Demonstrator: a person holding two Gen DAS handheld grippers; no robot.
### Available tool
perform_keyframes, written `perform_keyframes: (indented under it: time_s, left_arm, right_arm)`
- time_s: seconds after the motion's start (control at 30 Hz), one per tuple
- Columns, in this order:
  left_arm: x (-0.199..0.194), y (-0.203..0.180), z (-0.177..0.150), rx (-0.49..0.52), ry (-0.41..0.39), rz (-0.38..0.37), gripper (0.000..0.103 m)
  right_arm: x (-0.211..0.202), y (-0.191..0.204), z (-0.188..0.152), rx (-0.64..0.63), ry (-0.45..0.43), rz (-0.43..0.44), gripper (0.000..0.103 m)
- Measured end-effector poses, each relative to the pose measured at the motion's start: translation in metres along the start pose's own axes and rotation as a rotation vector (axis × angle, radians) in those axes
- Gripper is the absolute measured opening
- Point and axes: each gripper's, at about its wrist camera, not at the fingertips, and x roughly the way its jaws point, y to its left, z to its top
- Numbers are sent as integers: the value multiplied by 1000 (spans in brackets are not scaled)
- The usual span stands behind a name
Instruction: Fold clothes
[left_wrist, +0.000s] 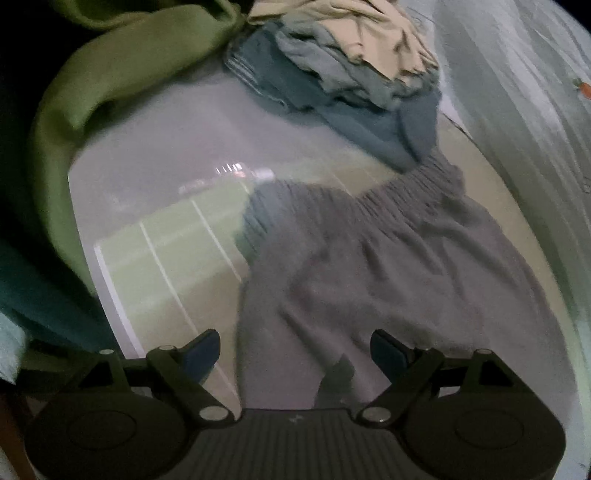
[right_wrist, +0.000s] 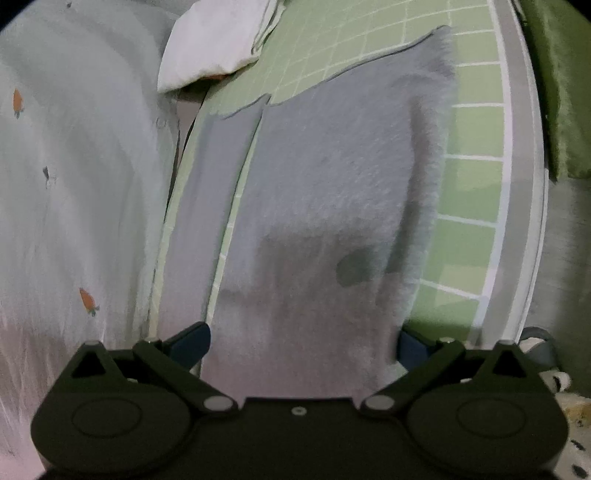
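**Both grippers poised over grey trousers on a green mat**

Grey trousers (left_wrist: 388, 266) lie spread on a green gridded mat (right_wrist: 469, 192), elastic waistband at the far end in the left wrist view. The left gripper (left_wrist: 295, 350) and right gripper (right_wrist: 303, 343) both hang released, jaws wide, holding nothing. A clothes pile (left_wrist: 343, 62) sits far off. Likely best: pinch matching edges together, lift evenly, keep fabric taut.

No readable text, label, brand or number anywhere on the clothes, mat or bedsheet.
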Motion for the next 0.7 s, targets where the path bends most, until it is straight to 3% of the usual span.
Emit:
perform_keyframes:
  time_s: [0.17, 0.3, 0.43, 0.47, 0.5, 0.53, 0.57, 0.63, 0.7]
  left_arm:
    - [17, 16, 14, -65, -1, 1, 83]
    - [23, 19, 13, -110, -2, -8, 68]
    - [23, 18, 14, -112, -14, -8, 52]
    - [24, 17, 14, -119, -13, -12, 50]
    - [24, 17, 15, -128, -13, -17, 38]
    - [24, 17, 15, -137, -13, -25, 18]
    - [24, 17, 14, -145, -12, -32, 10]
    - [23, 16, 14, -165, -16, -44, 3]
    - [20, 16, 15, -186, -26, -78, 2]
  right_arm:
    - [-3, -7, 15, 17, -77, 6, 103]
    - [-4, -12, 36, 30, -154, -23, 103]
    - [-4, -12, 61, 31, -208, -115, 99]
    - [-4, -11, 67, 46, -220, -139, 91]
    - [-4, -12, 73, 69, -228, -156, 82]
    - [-4, -16, 79, 119, -225, -138, 77]
    - [-4, -22, 84, 179, -222, -101, 67]
    - [-2, -32, 90, 271, -214, -22, 51]
    - [-1, -33, 92, 286, -213, 24, 22]
